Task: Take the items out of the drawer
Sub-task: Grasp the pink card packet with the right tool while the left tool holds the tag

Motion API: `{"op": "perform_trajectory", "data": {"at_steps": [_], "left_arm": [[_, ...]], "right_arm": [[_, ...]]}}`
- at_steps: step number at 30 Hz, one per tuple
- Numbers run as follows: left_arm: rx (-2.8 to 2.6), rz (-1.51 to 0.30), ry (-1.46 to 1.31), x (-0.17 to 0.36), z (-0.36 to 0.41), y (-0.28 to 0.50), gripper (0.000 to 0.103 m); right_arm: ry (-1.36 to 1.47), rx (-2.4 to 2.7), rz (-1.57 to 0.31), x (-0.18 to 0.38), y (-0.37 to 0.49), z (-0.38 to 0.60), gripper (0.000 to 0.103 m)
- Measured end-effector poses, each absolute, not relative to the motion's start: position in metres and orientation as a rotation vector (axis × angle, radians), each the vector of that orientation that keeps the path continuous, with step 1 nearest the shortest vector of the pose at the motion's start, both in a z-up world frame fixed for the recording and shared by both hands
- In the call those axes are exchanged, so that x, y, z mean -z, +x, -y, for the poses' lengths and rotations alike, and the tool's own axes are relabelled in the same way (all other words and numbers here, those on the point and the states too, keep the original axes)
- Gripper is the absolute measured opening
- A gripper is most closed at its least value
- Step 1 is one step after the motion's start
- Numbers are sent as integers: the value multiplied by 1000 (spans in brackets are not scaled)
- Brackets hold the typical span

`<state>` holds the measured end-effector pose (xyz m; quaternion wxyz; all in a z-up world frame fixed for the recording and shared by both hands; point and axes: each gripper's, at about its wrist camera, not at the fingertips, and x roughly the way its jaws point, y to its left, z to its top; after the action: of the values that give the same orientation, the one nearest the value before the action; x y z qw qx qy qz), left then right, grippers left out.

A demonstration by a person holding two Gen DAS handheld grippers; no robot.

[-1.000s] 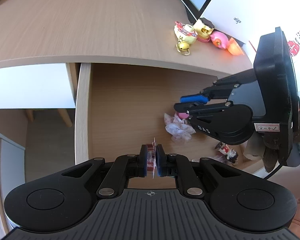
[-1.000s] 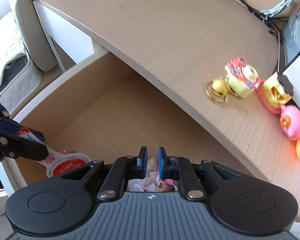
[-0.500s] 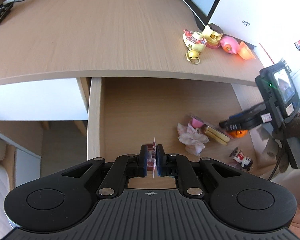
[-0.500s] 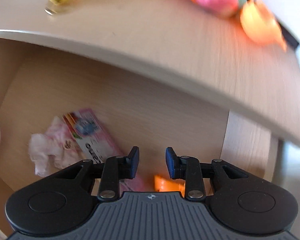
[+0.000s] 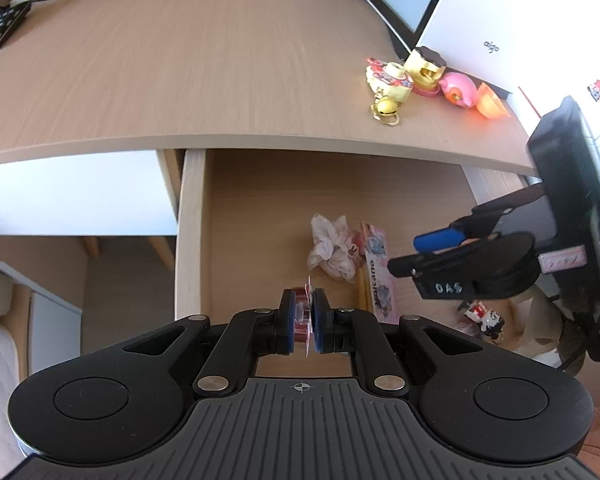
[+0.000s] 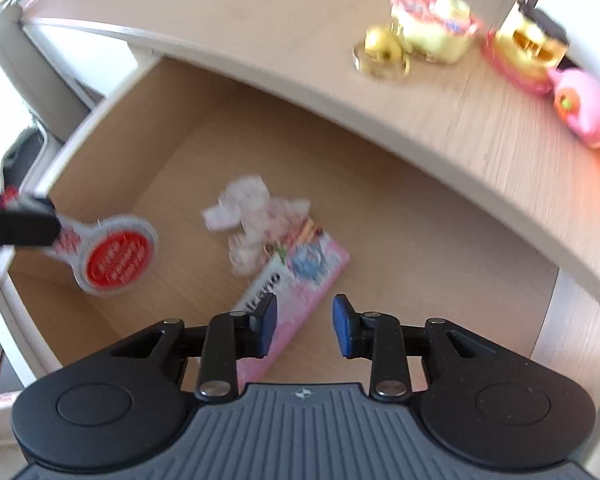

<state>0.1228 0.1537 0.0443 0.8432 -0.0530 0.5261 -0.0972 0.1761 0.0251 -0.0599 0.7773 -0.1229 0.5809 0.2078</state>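
The wooden drawer (image 5: 192, 216) stands pulled out under the desk top. My left gripper (image 5: 303, 326) is shut on a red-and-white packet (image 5: 302, 312), held above the drawer's front; the same red-and-white packet (image 6: 112, 256) shows as a round red disc on a white tab. My right gripper (image 6: 304, 326) hovers open over the drawer, its left finger above a pink snack packet (image 6: 296, 280). A crumpled pink-white wrapper (image 6: 252, 216) lies beside that packet. The wrapper (image 5: 332, 248), the pink packet (image 5: 376, 264) and the right gripper (image 5: 440, 248) also appear in the left wrist view.
On the desk top (image 5: 180, 72) sit a gold bell (image 5: 386, 108), small yellow toys (image 5: 392, 78), a pink toy (image 5: 458, 90) and an orange one (image 5: 490, 104). A small figure (image 5: 484, 318) lies at the drawer's right. A white box (image 5: 520, 20) stands behind.
My right gripper opened wider and swung back left over the pink packet. My left gripper rose slightly, still clamped on its packet.
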Motion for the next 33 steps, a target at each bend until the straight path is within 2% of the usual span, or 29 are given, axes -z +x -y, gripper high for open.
{"op": "perform_trajectory", "data": {"at_steps": [2,4,6,10,14,16,18,20,21,22,27,33], "left_arm": [[194,-1113,-112,-44,-156,122,11],[188,-1111,-113,-46,-158,120,11],[183,-1108,-114,-49,-160,119,11],[172,-1105,-128,-52,-165,116,11],[153,-1115,-124,-52,-168,113,11],[148,-1112,-118,-54,-169,110,11],[147,-1106,-118,-56,-171,107,11],[150,-1098,-115,-58,-172,105,11],[153,-1095,-114,-59,-173,104,11],[158,-1092,-113,-59,-173,102,11],[192,-1068,-88,-66,-169,97,11],[278,-1026,-27,-76,-152,99,11]], "right_arm": [[-201,-447,-1265,55,179,-25,39],[-125,-454,-1293,60,177,-28,55],[-125,-437,-1332,69,179,-35,65],[-234,-318,-1348,92,186,-52,65],[-209,-230,-1404,115,201,-56,65],[-177,-222,-1415,120,206,-56,71],[-183,-235,-1409,120,207,-59,69],[-196,-251,-1404,119,207,-62,63],[-205,-262,-1402,117,206,-64,52],[-206,-282,-1407,116,204,-64,50],[-147,-309,-1405,104,187,-52,47],[-80,-233,-1284,55,159,-16,47]]}}
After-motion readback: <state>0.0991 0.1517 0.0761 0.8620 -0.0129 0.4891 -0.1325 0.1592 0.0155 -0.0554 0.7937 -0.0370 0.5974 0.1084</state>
